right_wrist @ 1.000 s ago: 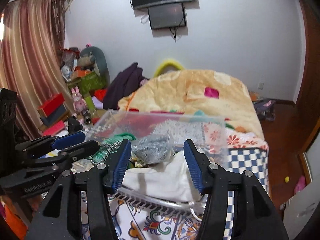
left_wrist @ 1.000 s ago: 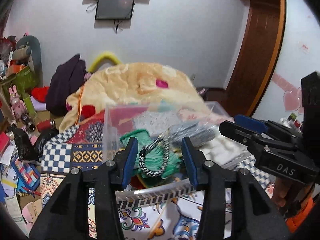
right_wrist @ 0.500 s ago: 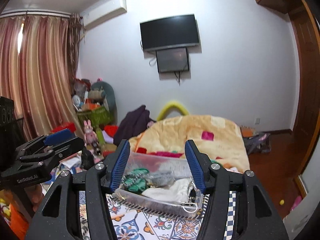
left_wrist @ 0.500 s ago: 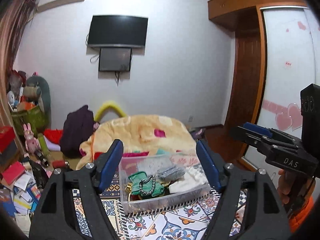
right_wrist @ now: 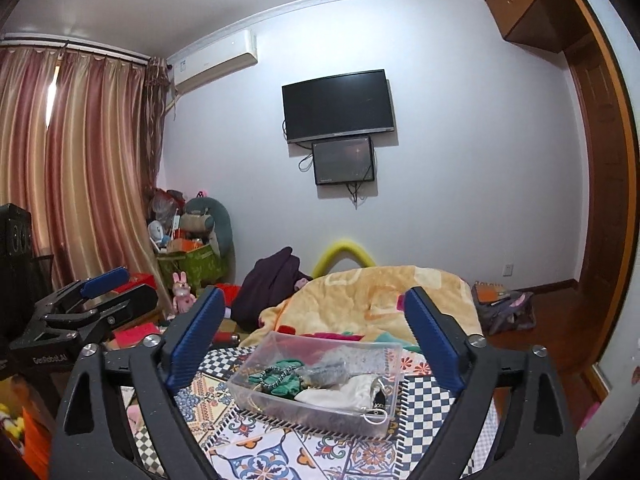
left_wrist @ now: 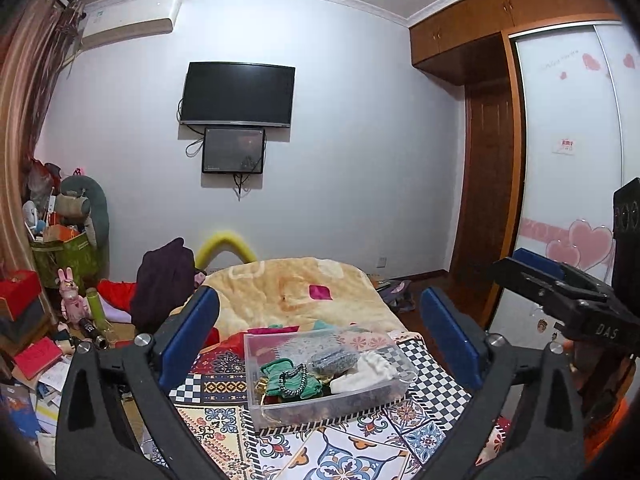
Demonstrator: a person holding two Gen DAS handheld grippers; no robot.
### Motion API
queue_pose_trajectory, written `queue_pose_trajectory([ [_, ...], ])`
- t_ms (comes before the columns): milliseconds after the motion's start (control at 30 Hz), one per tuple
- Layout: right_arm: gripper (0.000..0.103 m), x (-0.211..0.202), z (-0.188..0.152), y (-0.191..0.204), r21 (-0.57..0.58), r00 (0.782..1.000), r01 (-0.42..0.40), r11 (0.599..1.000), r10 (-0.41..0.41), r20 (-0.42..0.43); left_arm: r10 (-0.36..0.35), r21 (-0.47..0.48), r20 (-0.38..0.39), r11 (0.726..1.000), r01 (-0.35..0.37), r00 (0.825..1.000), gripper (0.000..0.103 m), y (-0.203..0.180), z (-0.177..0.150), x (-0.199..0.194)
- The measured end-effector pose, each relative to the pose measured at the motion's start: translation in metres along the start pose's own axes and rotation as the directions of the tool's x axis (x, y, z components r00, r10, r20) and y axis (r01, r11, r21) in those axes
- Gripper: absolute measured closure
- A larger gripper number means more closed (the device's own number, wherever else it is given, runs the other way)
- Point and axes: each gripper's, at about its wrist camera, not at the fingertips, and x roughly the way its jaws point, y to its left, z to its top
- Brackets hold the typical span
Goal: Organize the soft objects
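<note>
Soft things — green cloth [left_wrist: 280, 376], white fabric [left_wrist: 370, 368] — sit together in the clear bin [left_wrist: 320, 410] on the bed's patterned cover [left_wrist: 360, 448]. My left gripper [left_wrist: 320, 336] and right gripper [right_wrist: 312, 332] hold nothing, jaws opening wide; I judge sorting nearly finished.

Box [left_wrist: 256, 364]: clear plastic, rectangular, open-topped; upright on patterned bedcover, long side slanted across view.
Green cloth [left_wrist: 276, 380]: crumpled, at near-left end of box, partly under chain.
Chain [left_wrist: 294, 376]: dark and silver links, looped, lying on top of green cloth.
Grey bundle [left_wrist: 334, 360]: speckled, soft, in middle of box, touching white cloth.
White cloth [right_wrist: 348, 394]: folded loosely, at right end of box, against wall.
Mesh piece [left_wrist: 304, 346]: pale, dotted, along far wall of box.
</note>
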Motion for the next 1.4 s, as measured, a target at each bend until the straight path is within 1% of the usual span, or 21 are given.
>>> queue_pose_trajectory([
  [67, 0.001, -0.002, -0.003, 0.0, 0.005, 1.0, 0.005, 1.0, -0.005, 0.008, 0.002, 0.002, 0.001, 1.0, -0.002, 1.0, 0.001, -0.003, -0.002, -0.003],
  [100, 0.0, -0.001, -0.004, 0.001, 0.006, 1.0, 0.009, 1.0, -0.009, 0.014, 0.005, 0.002, 0.001, 1.0, -0.005, 1.0, 0.0, -0.004, -0.002, -0.003],
  [300, 0.0, -0.005, -0.01, 0.002, -0.003, 1.0, 0.02, 1.0, -0.02, 0.017, 0.009, 0.0, -0.007, 1.0, -0.009, 1.0, 0.0, -0.003, -0.005, -0.004],
  [600, 0.0, -0.011, -0.013, -0.003, 0.02, 0.999, 0.026, 0.999, -0.026, 0.023, 0.009, 0.006, -0.013, 1.0, -0.009, 1.0, 0.0, -0.004, -0.007, -0.003],
  [833, 0.0, -0.013, -0.014, 0.0, 0.009, 0.999, 0.028, 1.0, -0.028, 0.017, 0.013, 0.021, -0.011, 1.0, -0.013, 1.0, 0.0, -0.007, -0.01, -0.005],
  [1400, 0.0, -0.015, -0.015, -0.002, 0.006, 1.0, 0.027, 1.0, -0.027, 0.003, 0.014, 0.012, -0.012, 1.0, -0.014, 1.0, 0.0, -0.006, -0.01, -0.005],
])
